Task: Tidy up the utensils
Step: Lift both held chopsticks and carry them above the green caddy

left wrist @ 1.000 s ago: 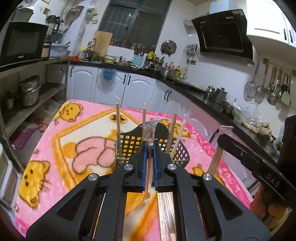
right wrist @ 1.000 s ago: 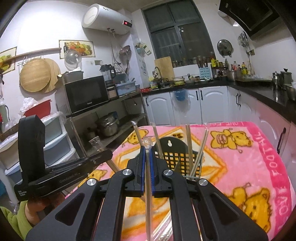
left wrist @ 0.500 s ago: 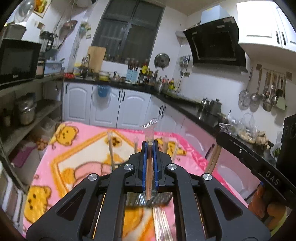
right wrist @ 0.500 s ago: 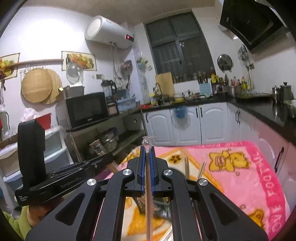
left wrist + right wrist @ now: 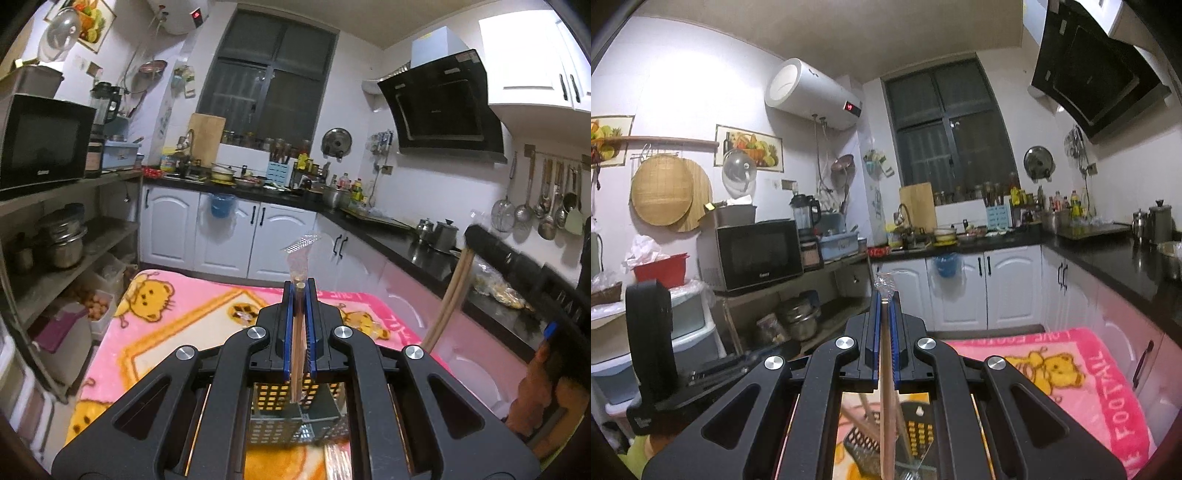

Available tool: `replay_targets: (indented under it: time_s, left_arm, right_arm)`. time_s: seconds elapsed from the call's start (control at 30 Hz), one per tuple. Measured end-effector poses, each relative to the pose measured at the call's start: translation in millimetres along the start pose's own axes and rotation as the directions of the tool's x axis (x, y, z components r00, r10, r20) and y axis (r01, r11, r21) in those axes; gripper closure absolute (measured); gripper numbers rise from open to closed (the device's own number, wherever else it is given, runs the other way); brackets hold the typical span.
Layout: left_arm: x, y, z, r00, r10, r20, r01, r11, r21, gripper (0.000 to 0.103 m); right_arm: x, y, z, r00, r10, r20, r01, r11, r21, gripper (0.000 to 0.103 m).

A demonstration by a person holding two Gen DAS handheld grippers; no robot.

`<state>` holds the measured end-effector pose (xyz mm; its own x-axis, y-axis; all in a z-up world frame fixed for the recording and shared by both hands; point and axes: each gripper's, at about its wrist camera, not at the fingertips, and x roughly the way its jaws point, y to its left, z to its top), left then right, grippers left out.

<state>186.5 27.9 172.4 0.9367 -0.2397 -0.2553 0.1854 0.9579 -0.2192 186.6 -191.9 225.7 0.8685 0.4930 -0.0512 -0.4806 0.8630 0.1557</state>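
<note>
1. Left wrist view: the left gripper [image 5: 300, 295] pinches wrapped chopsticks [image 5: 297, 332] upright, above the black basket [image 5: 291, 417].
2. The right gripper [image 5: 885, 306] is clamped on another wrapped pair [image 5: 885, 398].
3. Likely mid-carry; next each pair needs lowering tip-first into the basket.
4. A pink blanket [image 5: 177, 325] covers the table in a cluttered kitchen.

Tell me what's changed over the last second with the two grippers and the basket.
Both grippers have lifted: the black basket has dropped from mid-frame to the bottom of each view. Unchanged: the left gripper stays shut on wrapped chopsticks, and the right gripper on its own pair.
</note>
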Motion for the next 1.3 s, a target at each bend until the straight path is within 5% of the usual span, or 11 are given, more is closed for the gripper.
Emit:
replay_targets:
  time_s: [0.63, 1.3]
  left_arm:
    - [30.3, 21.7, -32.7, 0.997, 0.035, -0.066, -0.038, 0.998, -0.046, 0.1]
    - [49.1, 22.7, -57.6, 0.991, 0.041, -0.128, -0.047, 0.998, -0.043, 0.1]
  right_arm:
    - [55.1, -24.8, -32.5, 0.997, -0.062, -0.053, 0.066, 0.996, 0.063, 0.098]
    - [68.8, -26.4, -63.8, 0.996, -0.078, -0.034, 0.08, 0.995, 0.061, 0.098]
